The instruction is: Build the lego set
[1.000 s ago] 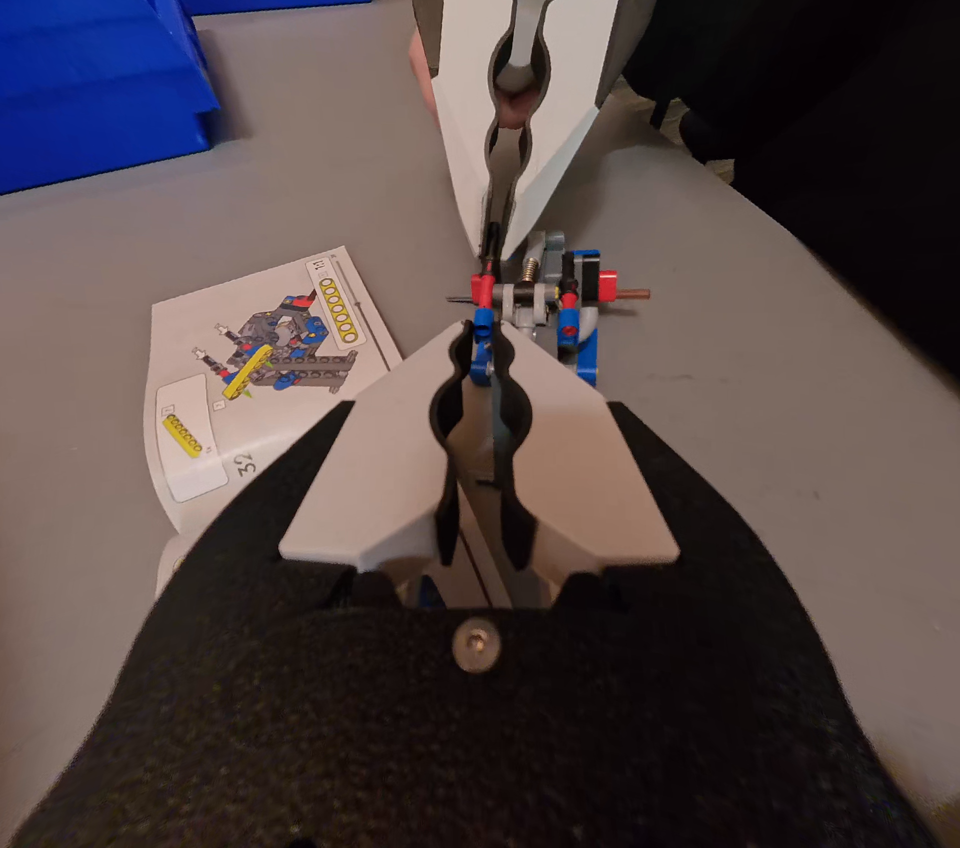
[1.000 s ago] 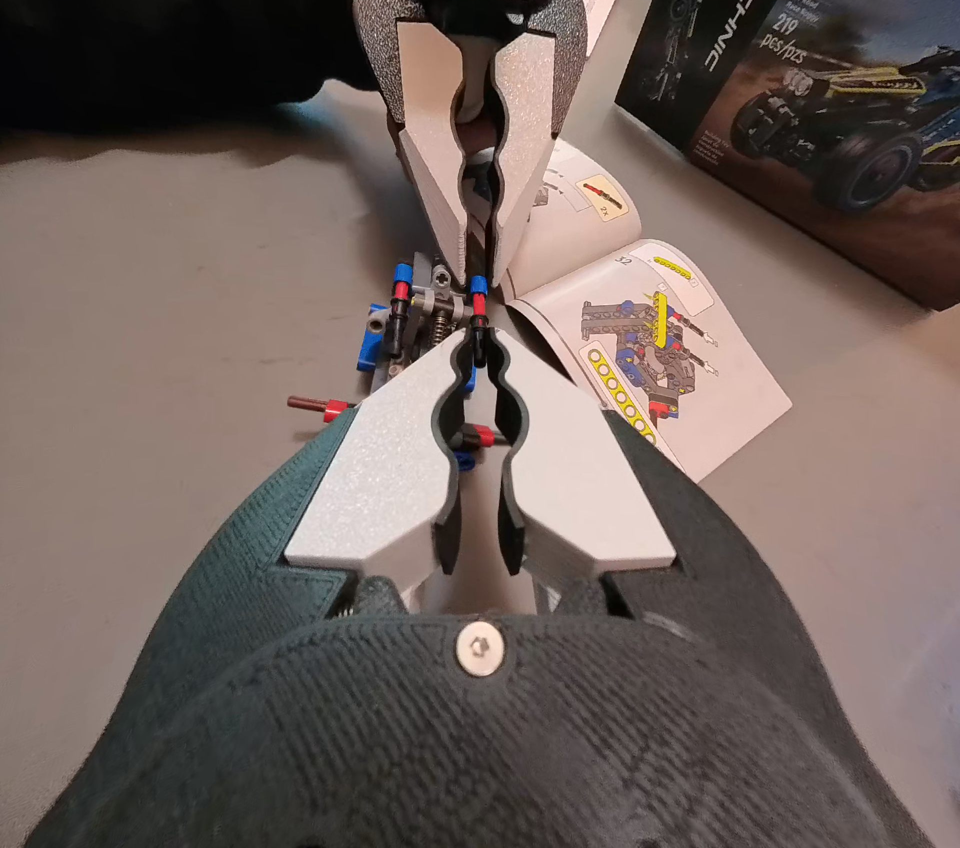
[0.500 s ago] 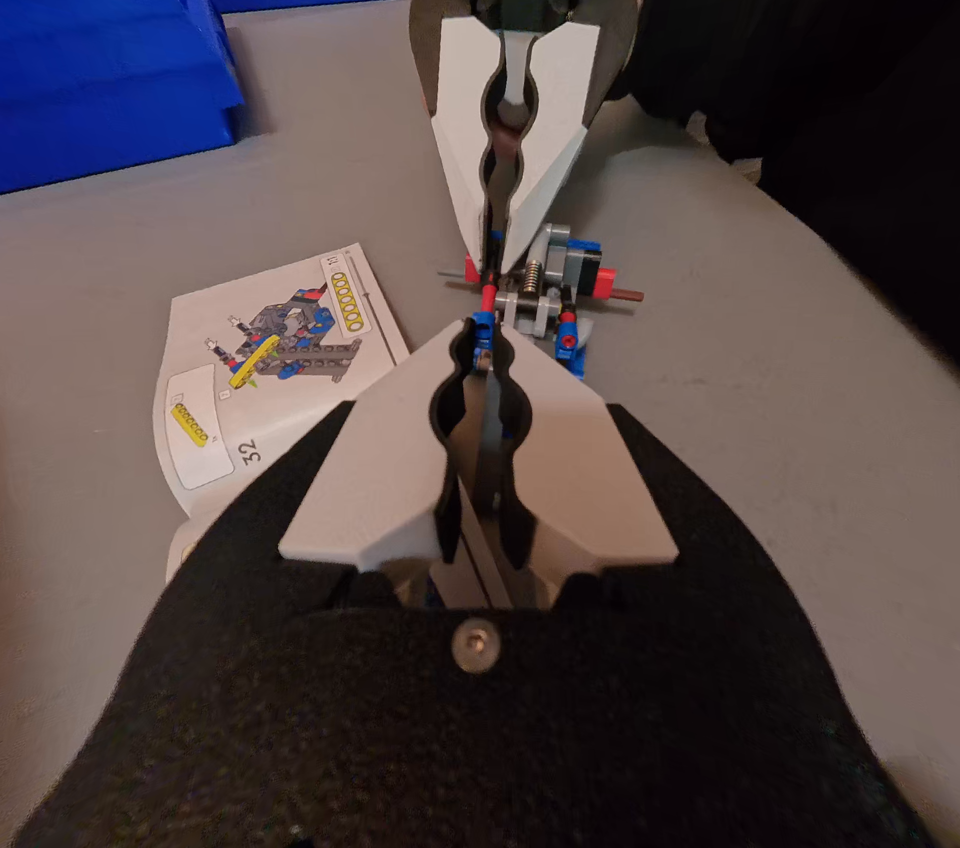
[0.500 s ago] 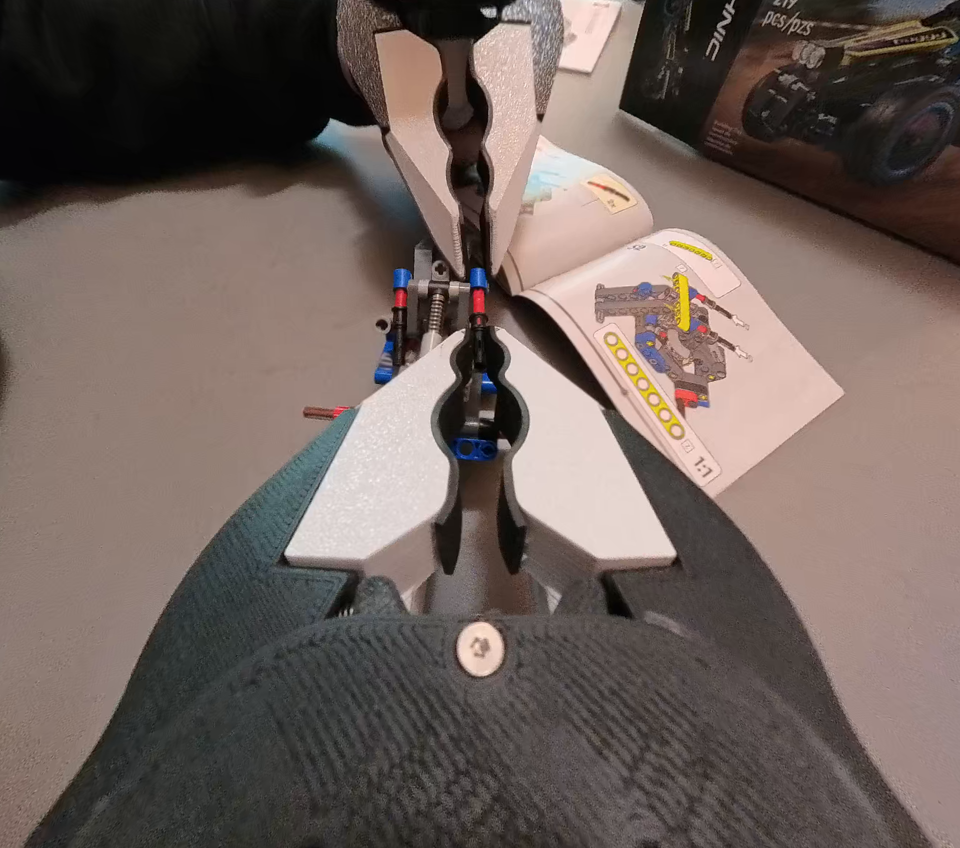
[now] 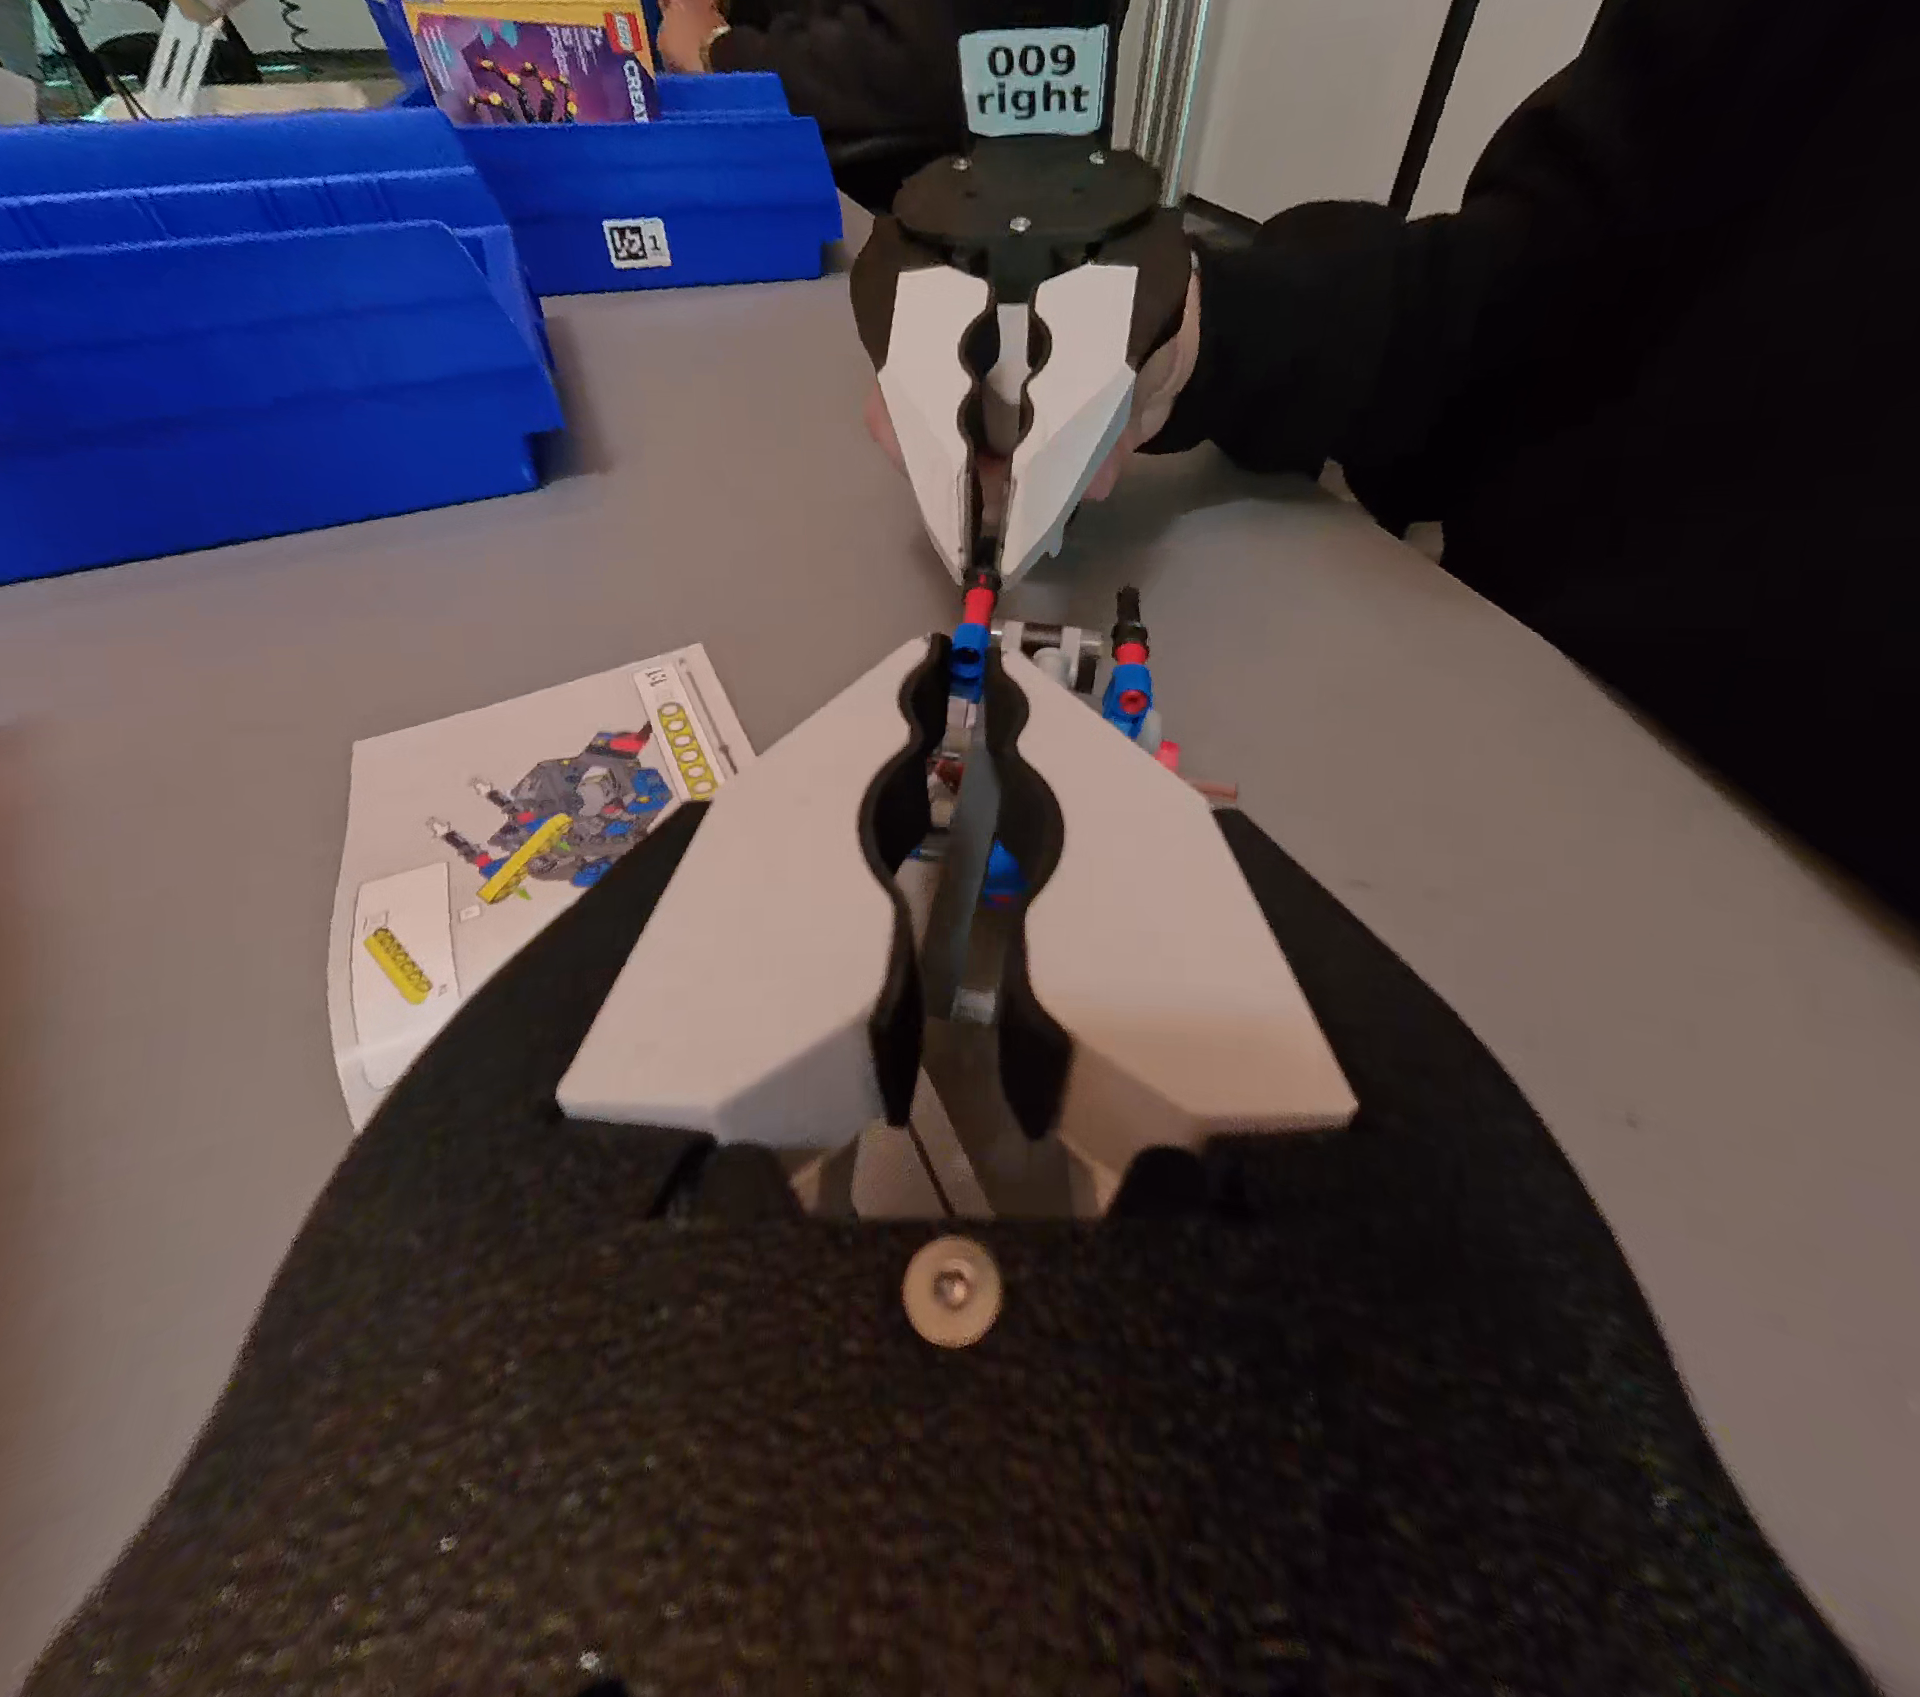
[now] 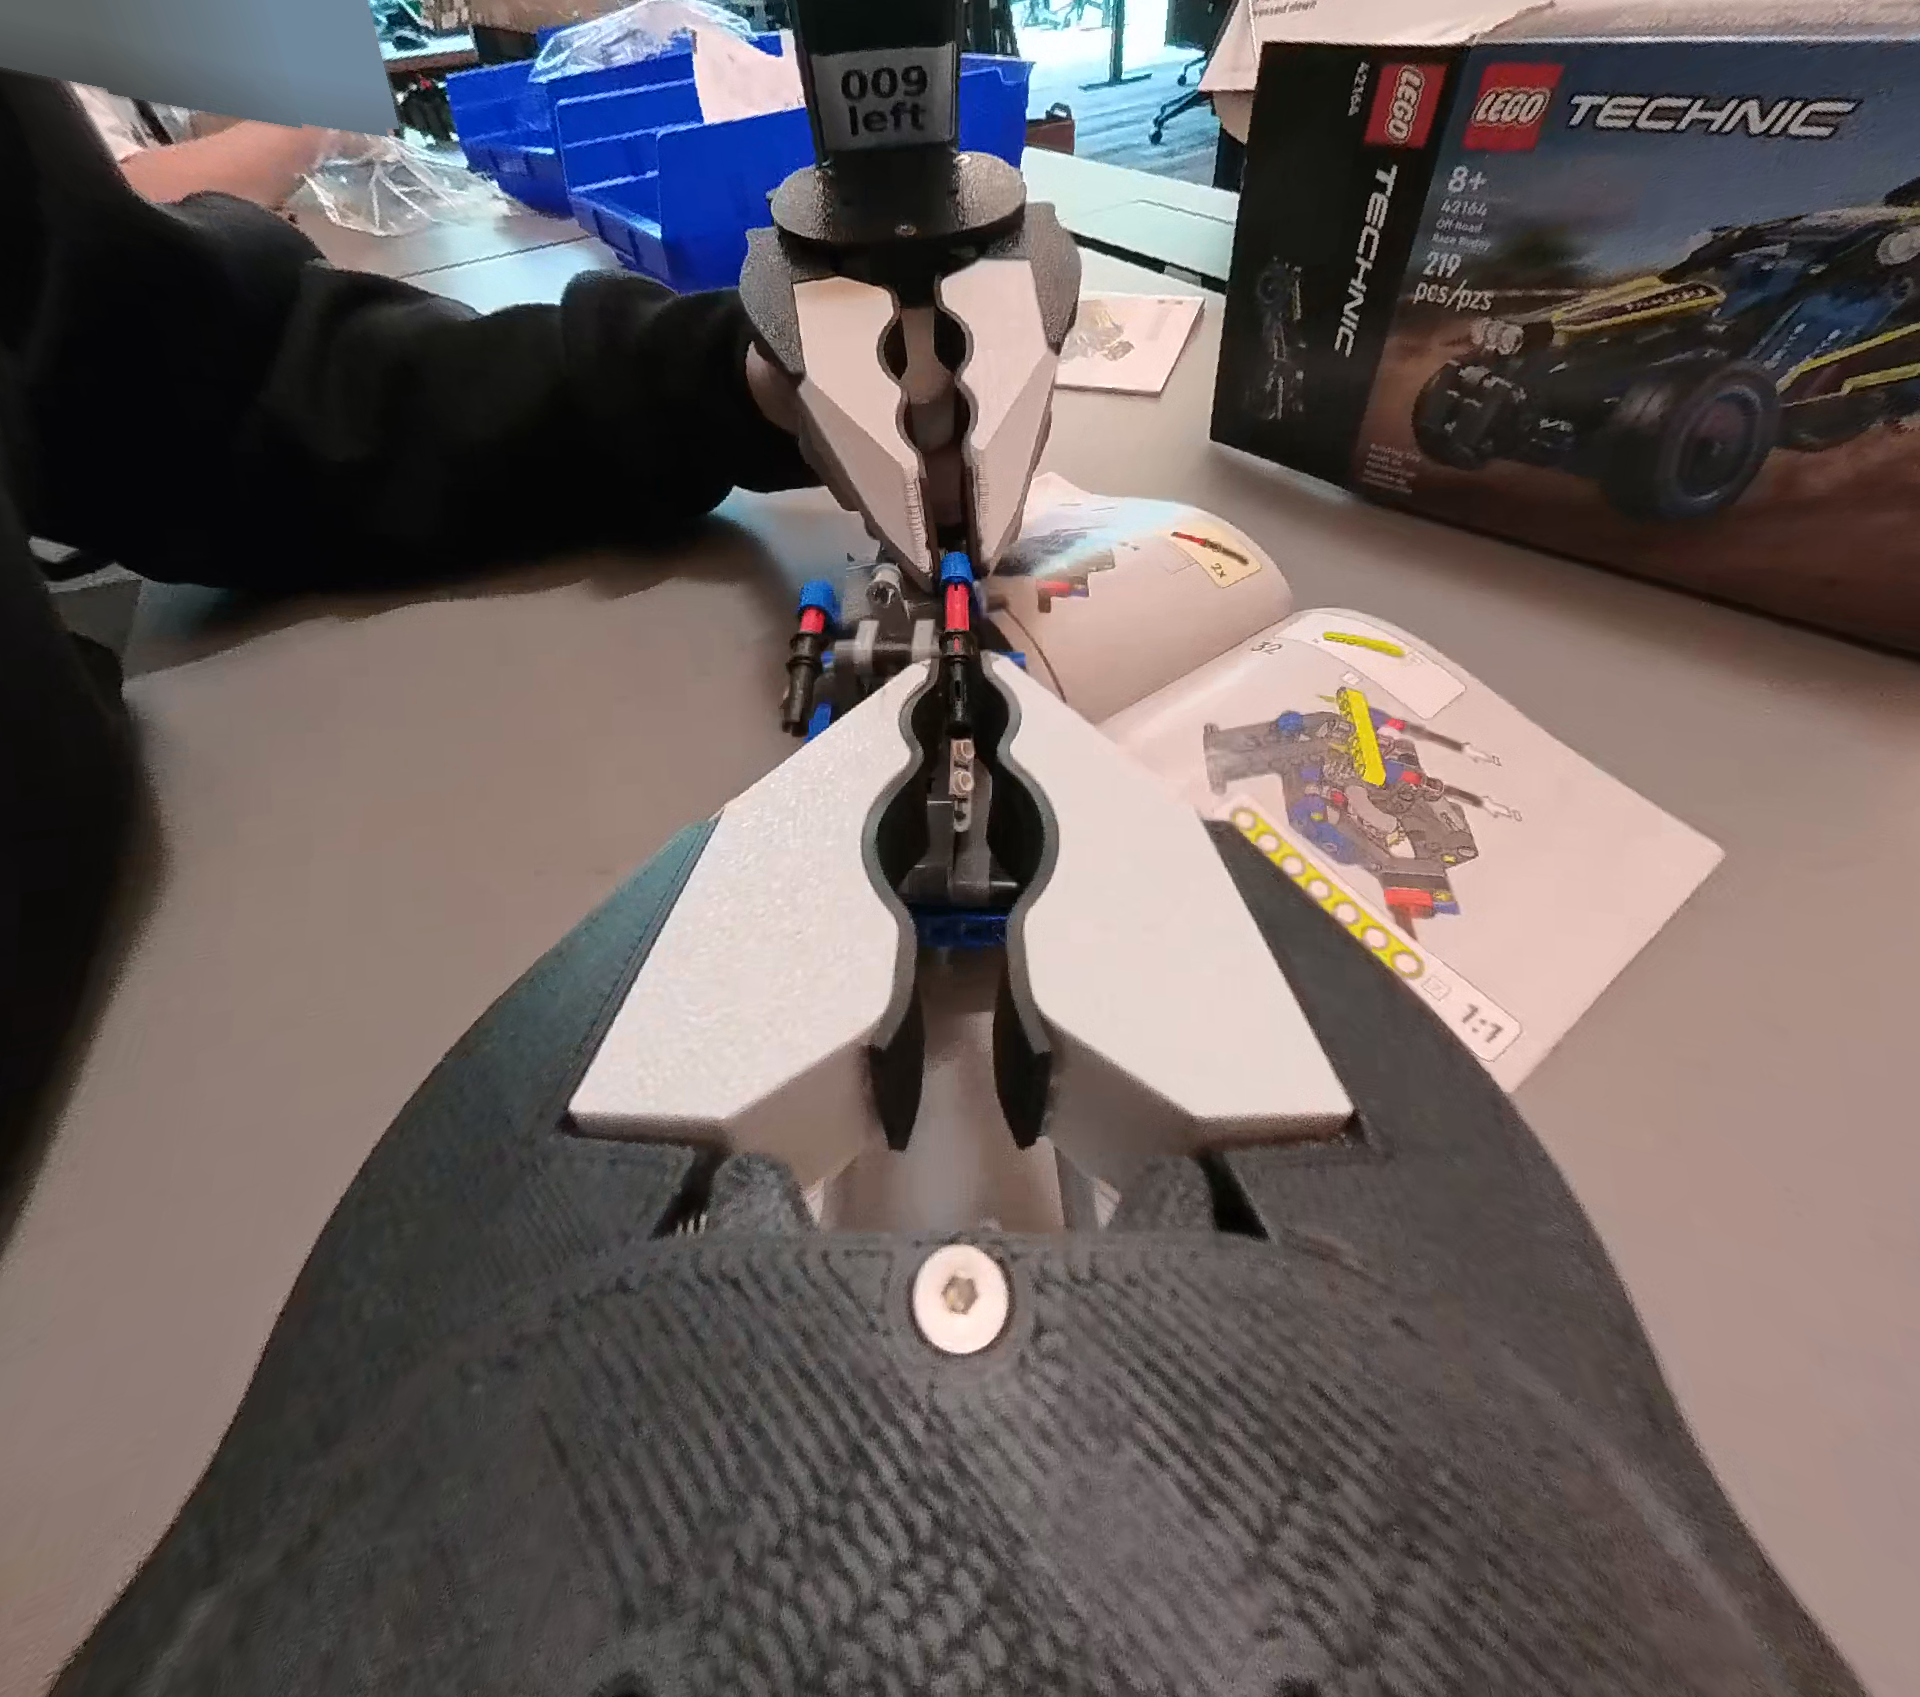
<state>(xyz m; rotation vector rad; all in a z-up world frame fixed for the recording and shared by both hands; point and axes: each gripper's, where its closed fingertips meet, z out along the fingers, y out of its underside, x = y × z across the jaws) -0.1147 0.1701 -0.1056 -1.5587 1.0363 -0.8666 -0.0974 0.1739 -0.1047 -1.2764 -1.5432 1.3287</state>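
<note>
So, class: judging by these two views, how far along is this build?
Done: a small grey-and-blue assembly is built, one blue-red-black rod already fitted. In hand: left tongs and right tongs pinch the second rod's ends. Left: the booklet's yellow beam isn't on it.

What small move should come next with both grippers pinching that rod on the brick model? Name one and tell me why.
Probably a short, straight push of the right gripper toward the left gripper. Each is shut on one end of the same black, red and blue rod on the small brick model, and the two face each other along it, so a sideways pull would likely twist the model.
</note>
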